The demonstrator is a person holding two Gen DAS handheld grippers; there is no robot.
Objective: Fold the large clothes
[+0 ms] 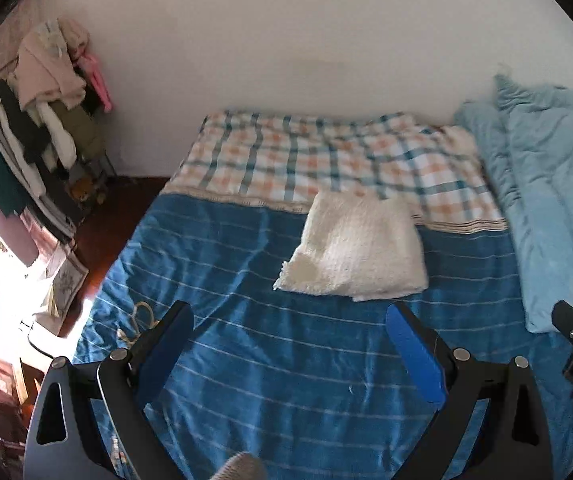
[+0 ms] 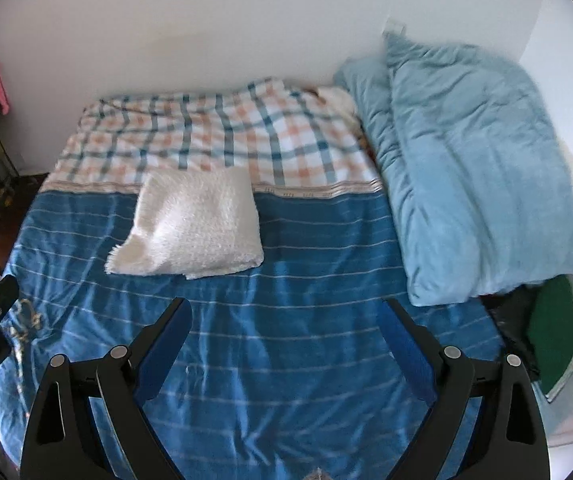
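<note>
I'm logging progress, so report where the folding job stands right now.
Done: the white fluffy garment lies folded into a compact rectangle on the blue striped bedspread. In hand: nothing; the left tongs and right tongs both hang open and empty above the bed. Left: possibly the dark and green clothes at the bed's right edge, which I can't tell are folded.

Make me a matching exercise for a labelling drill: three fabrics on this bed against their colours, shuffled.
Things:
1. folded fluffy garment
2. bunched duvet
3. striped bedspread

Colours:
A. deep blue with thin white lines
B. cream white
C. pale blue

Pairs: 1-B, 2-C, 3-A
</note>
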